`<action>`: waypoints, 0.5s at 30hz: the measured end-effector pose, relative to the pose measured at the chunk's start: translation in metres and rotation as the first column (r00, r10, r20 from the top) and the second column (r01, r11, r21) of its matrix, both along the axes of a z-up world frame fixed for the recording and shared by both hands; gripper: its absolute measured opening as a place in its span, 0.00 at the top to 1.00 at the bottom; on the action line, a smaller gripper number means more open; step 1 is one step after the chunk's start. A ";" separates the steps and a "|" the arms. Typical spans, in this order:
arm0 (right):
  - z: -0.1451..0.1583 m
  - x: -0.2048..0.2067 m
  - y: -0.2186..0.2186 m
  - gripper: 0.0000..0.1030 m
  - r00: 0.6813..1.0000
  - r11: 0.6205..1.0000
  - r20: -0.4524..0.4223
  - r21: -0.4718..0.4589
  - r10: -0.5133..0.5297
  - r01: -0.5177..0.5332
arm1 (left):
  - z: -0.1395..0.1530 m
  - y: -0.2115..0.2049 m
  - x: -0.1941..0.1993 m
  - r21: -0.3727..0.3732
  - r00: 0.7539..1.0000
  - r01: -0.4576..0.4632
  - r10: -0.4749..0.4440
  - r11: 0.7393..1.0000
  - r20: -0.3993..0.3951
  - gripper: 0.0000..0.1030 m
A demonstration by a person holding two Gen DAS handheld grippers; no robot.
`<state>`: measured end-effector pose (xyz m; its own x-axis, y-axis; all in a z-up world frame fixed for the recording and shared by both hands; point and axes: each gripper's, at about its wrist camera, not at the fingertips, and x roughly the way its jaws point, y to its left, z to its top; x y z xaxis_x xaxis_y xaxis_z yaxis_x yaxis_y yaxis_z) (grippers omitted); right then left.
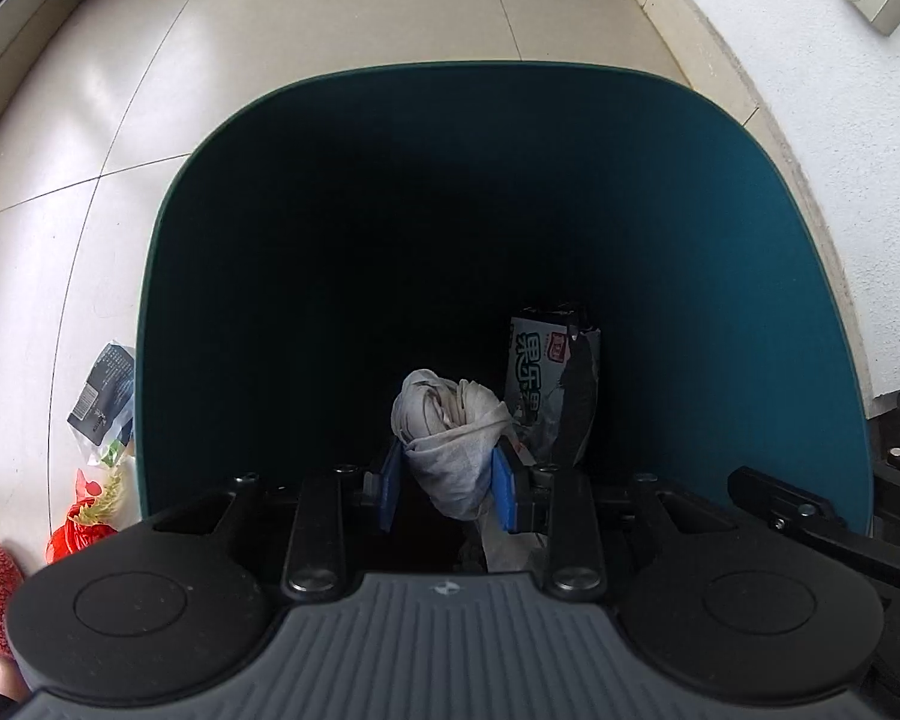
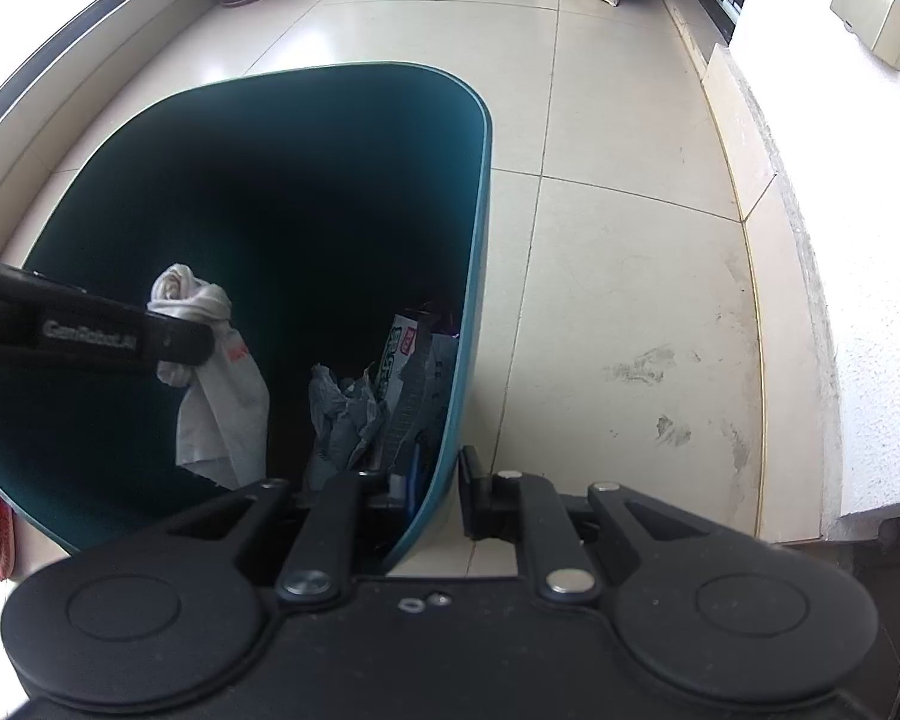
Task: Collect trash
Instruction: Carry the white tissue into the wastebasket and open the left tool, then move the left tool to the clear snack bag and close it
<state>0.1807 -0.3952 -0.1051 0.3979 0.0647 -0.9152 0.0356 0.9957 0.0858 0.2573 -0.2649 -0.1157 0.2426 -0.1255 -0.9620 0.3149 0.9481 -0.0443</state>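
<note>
Pale floor tiles ran out to a white wall, with the teal bin (image 2: 477,252) standing in the middle. The left gripper (image 1: 447,474) was clenched on a crumpled white bag (image 1: 450,420), dangling it over the bin's mouth. It looked light, soft and floppy, best pinched at the bunched knot. The right gripper (image 2: 435,495) clamped the bin's rim. More wrappers (image 1: 99,396) lay on the floor beside the bin.

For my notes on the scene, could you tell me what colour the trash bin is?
The trash bin is dark teal, seen best in the right wrist view.
</note>
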 end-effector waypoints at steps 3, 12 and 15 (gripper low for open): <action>0.000 0.000 -0.001 0.88 1.000 1.000 0.000 0.006 0.000 0.000 | -0.006 0.000 0.000 0.002 1.000 0.009 -0.009 1.000 -0.012 0.70; -0.001 0.000 -0.002 0.88 1.000 1.000 -0.001 0.007 0.002 -0.002 | 0.005 0.007 -0.001 -0.098 1.000 0.002 -0.003 0.995 -0.011 0.31; -0.001 0.000 -0.002 0.88 1.000 1.000 -0.002 0.007 0.002 -0.002 | 0.018 0.012 -0.009 -0.128 1.000 0.011 -0.010 0.992 0.005 0.31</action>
